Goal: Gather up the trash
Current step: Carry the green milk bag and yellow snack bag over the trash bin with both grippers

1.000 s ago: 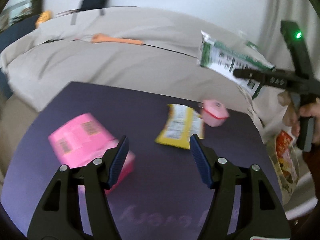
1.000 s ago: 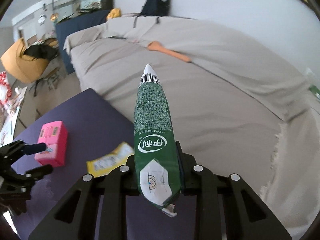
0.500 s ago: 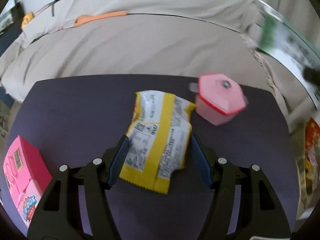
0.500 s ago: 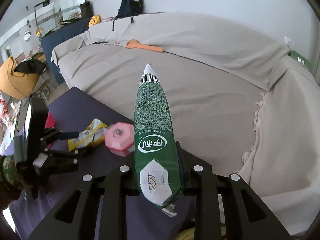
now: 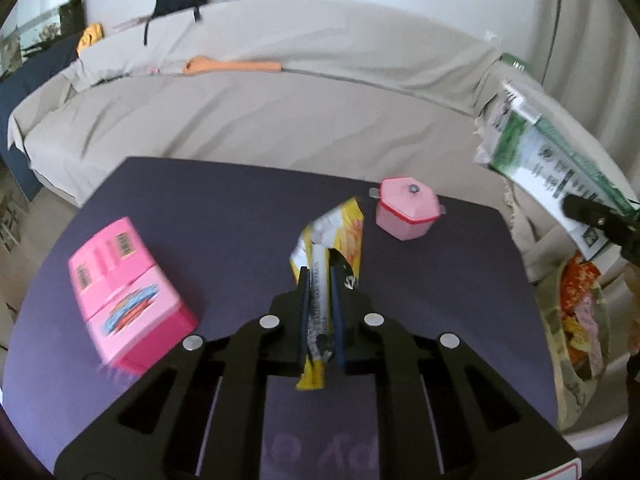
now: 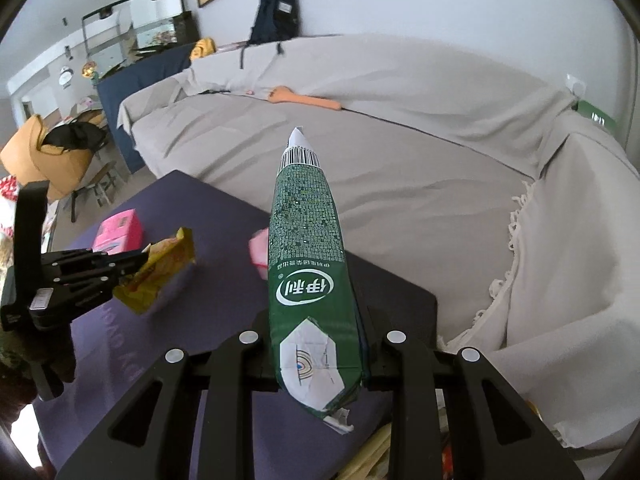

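Trash is being held in both grippers: the left gripper [image 5: 320,276] is clamping the yellow wrapper [image 5: 334,240] at lower centre of the left wrist view, its long axis running up and away from the fingers, while the right gripper [image 6: 316,320] is gripping the green carton [image 6: 308,240] at centre of the right wrist view, pointing straight ahead along the fingers. The bin bag [image 5: 576,320], already holding colourful wrappers, is sitting at the right edge of the left wrist view, off the right side of the purple table [image 5: 240,208]; the carton is hanging nearer to it than the wrapper, so the right gripper looks better placed to drop first. Counting what is on the table, one pink box [image 5: 124,292] is lying at left and one pink lidded pot [image 5: 408,208] is standing just beyond the wrapper; neither is being touched. One wrapper and one carton are being carried.
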